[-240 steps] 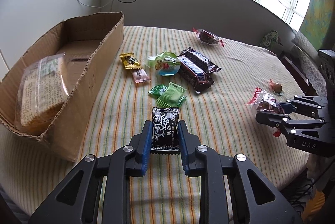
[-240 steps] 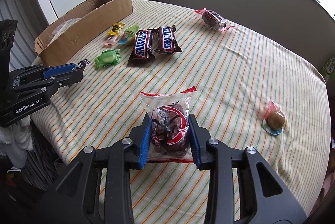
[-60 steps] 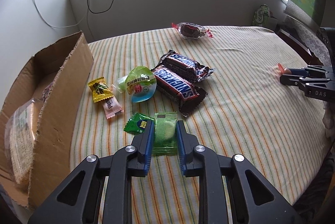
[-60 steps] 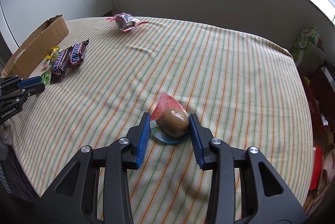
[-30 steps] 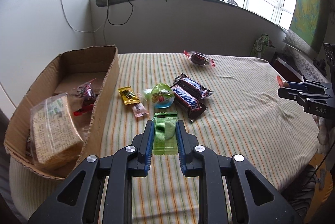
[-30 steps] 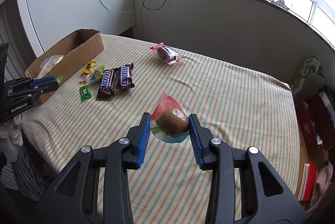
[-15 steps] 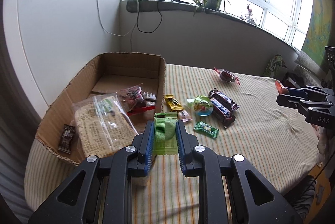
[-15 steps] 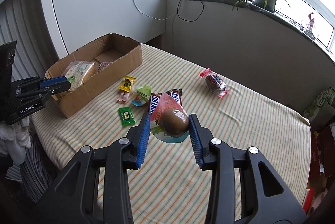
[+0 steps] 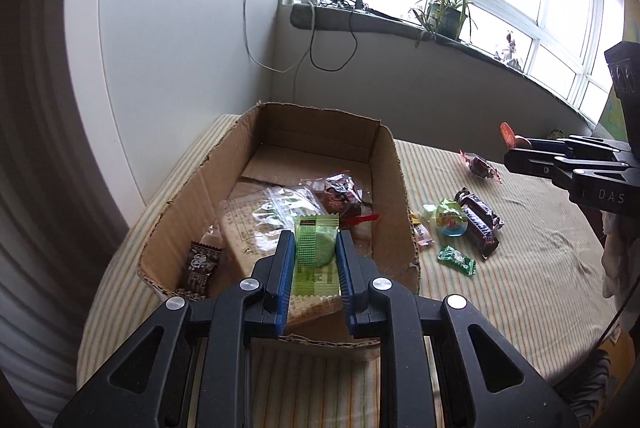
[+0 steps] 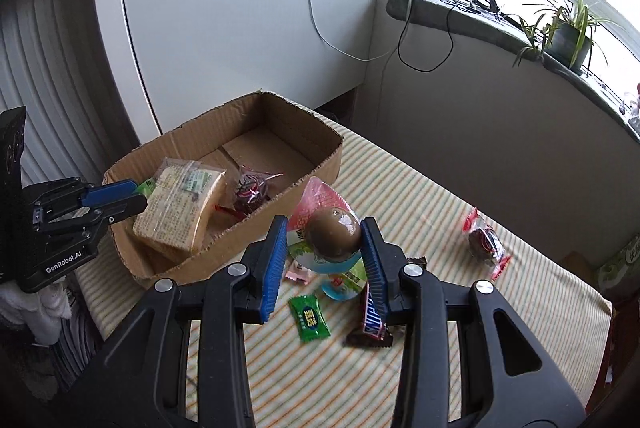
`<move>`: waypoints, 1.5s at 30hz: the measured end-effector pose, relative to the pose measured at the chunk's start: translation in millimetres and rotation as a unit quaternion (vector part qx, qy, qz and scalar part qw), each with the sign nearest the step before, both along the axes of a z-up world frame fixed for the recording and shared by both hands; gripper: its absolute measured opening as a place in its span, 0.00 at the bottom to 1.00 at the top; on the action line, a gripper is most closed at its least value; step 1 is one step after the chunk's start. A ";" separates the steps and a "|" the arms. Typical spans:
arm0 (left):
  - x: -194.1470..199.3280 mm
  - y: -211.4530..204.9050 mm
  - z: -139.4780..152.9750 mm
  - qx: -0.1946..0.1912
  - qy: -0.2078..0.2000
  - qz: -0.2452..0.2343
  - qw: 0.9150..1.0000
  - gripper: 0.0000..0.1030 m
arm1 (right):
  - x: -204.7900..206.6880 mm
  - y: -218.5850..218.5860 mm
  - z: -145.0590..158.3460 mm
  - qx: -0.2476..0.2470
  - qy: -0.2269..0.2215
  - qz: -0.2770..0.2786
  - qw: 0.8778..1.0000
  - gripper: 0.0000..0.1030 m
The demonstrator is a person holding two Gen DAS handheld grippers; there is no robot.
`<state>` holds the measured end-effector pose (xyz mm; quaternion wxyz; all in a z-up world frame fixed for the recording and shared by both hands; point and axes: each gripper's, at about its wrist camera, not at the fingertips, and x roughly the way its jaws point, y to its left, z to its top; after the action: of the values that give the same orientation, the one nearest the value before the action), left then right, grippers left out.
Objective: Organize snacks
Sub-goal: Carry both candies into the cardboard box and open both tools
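Your left gripper (image 9: 313, 260) pinches the green wafer packet (image 9: 315, 253) between its jaws, above the near end of the cardboard box (image 9: 387, 164). Your right gripper (image 10: 325, 245) clamps a brown egg snack (image 10: 333, 235) on its blister card, above the table (image 10: 420, 368) just beside the box's long wall. Below it on the striped cloth lie a small green candy (image 10: 310, 317) and a Snickers bar (image 10: 370, 316). Inside the box rest a cracker pack (image 10: 180, 204) and a red-trimmed bag (image 10: 250, 188). Toward the far edge sits 1 red-wrapped snack (image 10: 485, 243).
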<state>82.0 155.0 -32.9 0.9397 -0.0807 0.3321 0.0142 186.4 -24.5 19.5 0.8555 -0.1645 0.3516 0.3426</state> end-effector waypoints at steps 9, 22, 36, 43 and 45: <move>4.8 22.2 -2.3 0.000 -0.001 0.019 1.000 0.19 | 20.6 59.7 -17.1 -0.008 0.019 0.027 0.999 0.37; 15.5 27.2 -9.3 0.000 0.001 0.022 1.000 0.19 | 39.9 98.9 -48.6 0.002 0.065 0.038 0.997 0.37; 11.6 26.9 -5.0 0.002 0.004 0.033 0.999 0.34 | 32.3 92.2 -38.5 0.024 0.063 0.029 0.997 0.73; 4.8 24.0 3.4 0.003 -0.001 0.038 0.999 0.34 | 28.9 63.7 -25.4 0.039 0.059 0.016 0.997 0.76; 3.4 21.3 4.9 0.003 -0.001 0.037 0.999 0.34 | 28.6 51.6 -22.1 0.041 0.056 0.011 0.998 0.77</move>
<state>85.4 176.3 -28.0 0.9390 -0.0899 0.3282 0.0502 215.0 27.0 -2.6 0.8367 -0.1134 0.3833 0.3744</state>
